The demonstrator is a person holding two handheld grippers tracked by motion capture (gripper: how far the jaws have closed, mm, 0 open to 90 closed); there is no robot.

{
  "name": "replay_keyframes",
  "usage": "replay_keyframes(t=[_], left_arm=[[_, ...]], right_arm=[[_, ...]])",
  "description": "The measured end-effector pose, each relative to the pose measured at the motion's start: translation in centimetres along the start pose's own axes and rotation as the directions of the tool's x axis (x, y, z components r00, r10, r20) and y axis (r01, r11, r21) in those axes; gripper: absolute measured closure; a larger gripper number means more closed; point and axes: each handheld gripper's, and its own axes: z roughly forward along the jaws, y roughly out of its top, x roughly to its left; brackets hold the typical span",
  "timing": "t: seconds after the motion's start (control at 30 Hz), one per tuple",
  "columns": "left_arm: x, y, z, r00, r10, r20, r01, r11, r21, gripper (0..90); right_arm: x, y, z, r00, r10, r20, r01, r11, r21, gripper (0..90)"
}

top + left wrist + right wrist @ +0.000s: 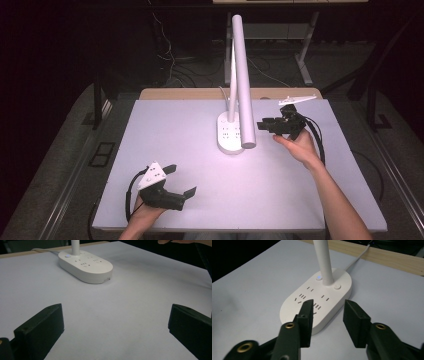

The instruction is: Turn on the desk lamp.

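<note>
White and oval, the lamp base [317, 302] lies just ahead of the right gripper [328, 315], low on the pale tabletop [249, 290]. In the right gripper view its two black fingers [305, 320] stand partly spread with nothing between them, their tips hovering over the near end of the base without touching it that I can tell. Beyond the tips, rows of socket slots mark the top of the base, then the round white stem [323, 262] rises from it, with a small blue-lit button [319, 278] on one side of the stem and a plain white button [337, 286] on the other. A white cable [357, 257] runs off from behind the base toward the wooden edge of the tabletop.

From the high view the right gripper [280, 125] sits beside the lamp's long bar head [242, 80], held in the person's right hand [297, 145]. The left gripper [167, 187] rests well apart from the lamp, near the front of the tabletop, its fingers [45, 327] spread wide and empty; the base lies far ahead of them.
</note>
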Motion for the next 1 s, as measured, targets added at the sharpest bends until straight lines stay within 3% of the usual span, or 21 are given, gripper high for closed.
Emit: replay_keyframes(t=[0.13, 0.3, 0.4, 0.47, 1.0], left_arm=[[-0.1, 0.0, 0.1, 1.0000, 0.001, 0.002, -0.001, 1.0000, 0.003, 0.0], [-0.2, 0.0, 0.1, 1.0000, 0.003, 0.003, -0.003, 1.0000, 0.006, 0.0], [-0.2, 0.0, 0.1, 1.0000, 0.006, 0.002, -0.006, 1.0000, 0.008, 0.0], [-0.2, -0.1, 0.1, 1.0000, 0.005, 0.003, -0.005, 1.0000, 0.008, 0.0], [-0.4, 0.0, 0.1, 0.9999, 0.009, 0.005, -0.009, 0.9999, 0.010, 0.0]], right_arm=[[0.8, -1.0, -1.1, 0.9998, -0.008, 0.017, 0.008, 1.000, -0.005, 43.0], [1.7, -2.0, -2.7, 0.9998, -0.013, 0.014, 0.013, 1.000, -0.006, 14.9], [2.3, -2.8, -3.6, 0.9999, -0.016, -0.003, 0.016, 1.000, -0.012, 9.7], [2.6, -3.4, -4.1, 0.9998, -0.020, -0.004, 0.020, 1.000, -0.018, 0.0], [3.9, -8.4, -7.1, 0.9989, 0.027, -0.038, -0.029, 0.998, -0.053, 0.2]])
